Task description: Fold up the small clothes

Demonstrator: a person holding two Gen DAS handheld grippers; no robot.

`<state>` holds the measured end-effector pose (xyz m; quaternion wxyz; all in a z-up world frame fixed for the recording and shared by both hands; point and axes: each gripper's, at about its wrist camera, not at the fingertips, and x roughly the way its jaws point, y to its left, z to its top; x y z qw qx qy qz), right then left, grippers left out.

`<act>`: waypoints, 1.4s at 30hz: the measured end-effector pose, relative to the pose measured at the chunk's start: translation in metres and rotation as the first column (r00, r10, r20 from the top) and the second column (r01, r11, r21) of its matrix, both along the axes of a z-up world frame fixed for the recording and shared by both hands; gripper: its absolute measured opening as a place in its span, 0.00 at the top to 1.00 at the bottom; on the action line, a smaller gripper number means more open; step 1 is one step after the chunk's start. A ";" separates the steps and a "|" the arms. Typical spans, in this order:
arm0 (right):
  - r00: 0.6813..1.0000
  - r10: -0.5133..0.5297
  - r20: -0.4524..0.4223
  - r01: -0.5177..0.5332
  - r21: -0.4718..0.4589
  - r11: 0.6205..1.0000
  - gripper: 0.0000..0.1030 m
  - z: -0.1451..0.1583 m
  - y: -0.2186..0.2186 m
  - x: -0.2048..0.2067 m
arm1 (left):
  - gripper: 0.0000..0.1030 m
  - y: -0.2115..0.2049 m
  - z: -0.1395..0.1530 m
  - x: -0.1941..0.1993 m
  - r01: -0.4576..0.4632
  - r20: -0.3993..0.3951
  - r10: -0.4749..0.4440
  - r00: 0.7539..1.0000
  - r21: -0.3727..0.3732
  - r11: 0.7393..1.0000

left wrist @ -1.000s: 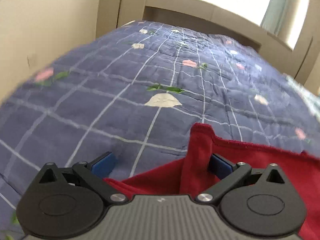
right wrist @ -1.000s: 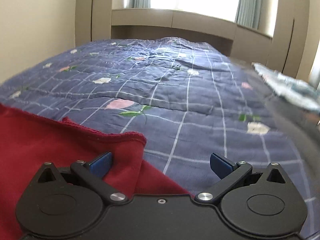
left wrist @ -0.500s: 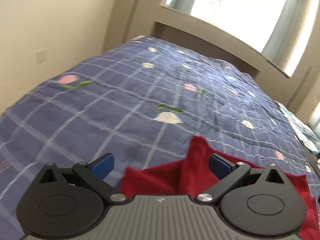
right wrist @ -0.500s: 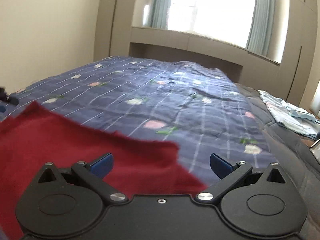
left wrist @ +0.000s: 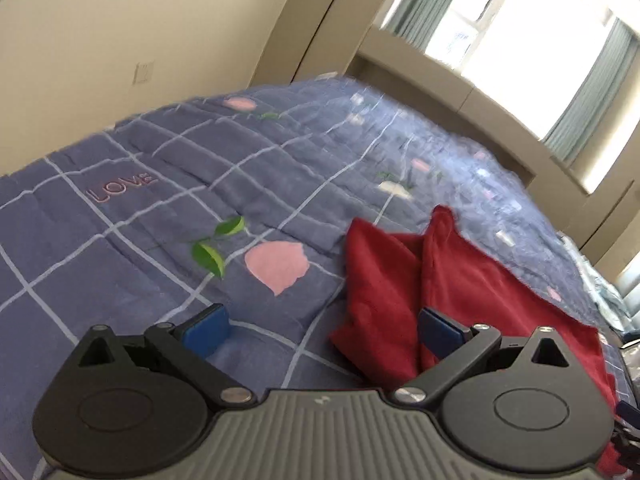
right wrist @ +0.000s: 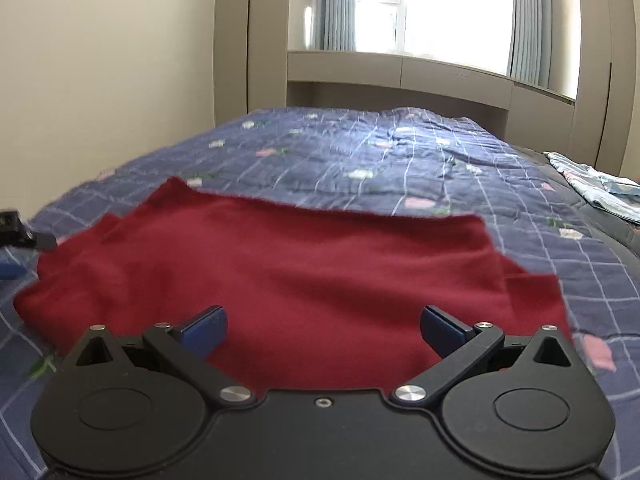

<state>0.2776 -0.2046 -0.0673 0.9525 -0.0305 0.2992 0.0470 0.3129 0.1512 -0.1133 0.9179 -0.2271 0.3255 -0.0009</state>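
Note:
A dark red garment (right wrist: 280, 264) lies spread on the blue checked quilt (right wrist: 400, 156). In the left wrist view the garment (left wrist: 472, 280) shows its folded left end, bunched in two ridges. My left gripper (left wrist: 322, 330) is open and empty, above the quilt (left wrist: 160, 216) at the garment's left edge; its right finger is over the cloth. My right gripper (right wrist: 322, 326) is open and empty, held above the near middle of the garment. The other gripper's tip (right wrist: 16, 234) shows at the left edge of the right wrist view.
A pale blue patterned cloth (right wrist: 596, 188) lies on the bed's right side. A cream wall (left wrist: 160, 32) runs along the left. A headboard shelf (right wrist: 400, 76) and bright window (right wrist: 452, 8) stand at the far end.
Both grippers have pulled back and risen from the garment's corners, staying open. The garment now lies flat and wider in the right wrist view. The left view swung left.

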 end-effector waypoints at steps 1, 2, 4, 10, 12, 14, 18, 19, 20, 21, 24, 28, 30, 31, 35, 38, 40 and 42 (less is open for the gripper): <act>1.000 0.001 -0.002 -0.001 -0.017 1.000 0.01 -0.006 0.003 -0.001 | 0.00 -0.001 -0.001 -0.004 0.008 0.014 -0.008 1.000 0.016 1.000; 1.000 0.000 -0.003 0.000 -0.038 0.999 0.01 -0.013 0.006 -0.002 | 0.00 -0.005 -0.004 -0.007 0.018 0.022 -0.019 1.000 0.043 0.999; 1.000 -0.004 0.007 0.005 -0.071 0.997 0.01 -0.024 0.012 -0.007 | 0.00 -0.015 -0.007 -0.014 0.044 0.043 -0.050 0.998 0.125 0.991; 1.000 -0.009 0.014 0.010 -0.109 0.994 0.01 -0.028 0.016 -0.007 | 0.00 -0.024 -0.009 -0.019 0.057 0.051 -0.065 0.997 0.150 0.987; 1.000 -0.010 0.022 0.012 -0.111 0.994 0.00 -0.029 0.017 -0.008 | 0.00 -0.019 -0.011 -0.020 0.055 0.059 -0.062 0.996 0.117 0.992; 1.000 -0.010 0.030 0.013 -0.118 0.993 0.00 -0.030 0.017 -0.009 | 0.00 -0.016 -0.012 -0.022 0.053 0.071 -0.060 0.996 0.096 0.994; 0.999 -0.009 0.035 0.013 -0.133 0.991 0.00 -0.030 0.018 -0.009 | 0.00 -0.015 -0.013 -0.022 0.051 0.074 -0.057 0.996 0.091 0.995; 0.999 -0.009 0.035 0.014 -0.134 0.991 0.01 -0.030 0.018 -0.009 | 0.00 -0.016 -0.013 -0.022 0.051 0.073 -0.058 0.996 0.095 0.994; 0.999 -0.009 0.035 0.014 -0.134 0.991 0.01 -0.030 0.017 -0.008 | 0.00 -0.017 -0.013 -0.022 0.051 0.071 -0.058 0.996 0.098 0.994; 0.999 -0.009 0.033 0.013 -0.134 0.991 0.01 -0.029 0.018 -0.008 | 0.00 -0.017 -0.013 -0.022 0.051 0.070 -0.058 0.996 0.100 0.994; 1.000 -0.004 0.024 0.006 -0.098 0.995 0.00 -0.022 0.013 -0.005 | 0.00 -0.016 -0.013 -0.022 0.051 0.071 -0.058 0.996 0.098 0.994; 0.997 -0.017 0.069 0.022 -0.078 0.997 0.00 -0.005 0.010 0.011 | 0.00 -0.015 -0.013 -0.023 0.050 0.076 -0.057 0.995 0.086 0.995; 0.996 -0.044 0.075 0.051 -0.084 0.995 0.01 0.001 0.014 0.026 | 0.00 -0.015 -0.013 -0.022 0.050 0.076 -0.057 0.996 0.087 0.995; 0.996 -0.048 0.075 0.054 -0.077 0.996 0.01 0.002 0.015 0.032 | 0.00 -0.015 -0.013 -0.022 0.050 0.075 -0.057 0.996 0.088 0.995; 1.000 -0.023 0.000 0.023 -0.086 0.996 0.01 -0.014 0.027 0.047 | 0.00 -0.015 -0.014 -0.023 0.050 0.077 -0.056 0.995 0.085 0.995; 1.000 -0.003 -0.016 0.000 -0.149 0.989 0.01 -0.027 0.035 0.046 | 0.00 -0.014 -0.014 -0.023 0.049 0.081 -0.055 0.995 0.077 0.996; 1.000 -0.003 -0.019 0.000 -0.141 0.990 0.01 -0.027 0.035 0.046 | 0.00 -0.013 -0.014 -0.023 0.049 0.083 -0.055 0.995 0.072 0.996; 1.000 -0.009 -0.027 0.005 -0.131 0.991 0.01 -0.026 0.032 0.045 | 0.00 -0.013 -0.014 -0.023 0.049 0.086 -0.055 0.995 0.067 0.997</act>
